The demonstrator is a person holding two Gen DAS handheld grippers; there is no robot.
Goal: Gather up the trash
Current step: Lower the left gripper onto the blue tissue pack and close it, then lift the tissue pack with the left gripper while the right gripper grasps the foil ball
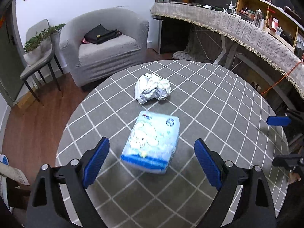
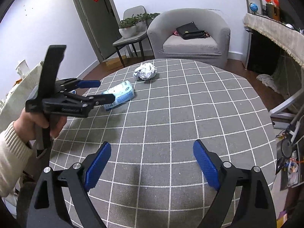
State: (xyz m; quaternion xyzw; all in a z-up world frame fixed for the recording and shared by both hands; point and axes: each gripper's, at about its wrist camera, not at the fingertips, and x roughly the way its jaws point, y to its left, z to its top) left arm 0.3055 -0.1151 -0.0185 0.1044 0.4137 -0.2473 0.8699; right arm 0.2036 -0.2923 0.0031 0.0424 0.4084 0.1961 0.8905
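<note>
Round table [image 1: 218,98] bearing a tissue pack [image 1: 152,144] near its middle, a crumpled paper ball [image 1: 152,89] just beyond it, apart. Behind the table, an armchair [image 1: 106,45] with a bag [image 1: 102,35] on its seat.

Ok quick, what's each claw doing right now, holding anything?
Left claw: open, empty, straddling the light-blue plastic tissue pack without gripping it.
Right claw: open, empty, above the grey checked tablecloth.
</note>
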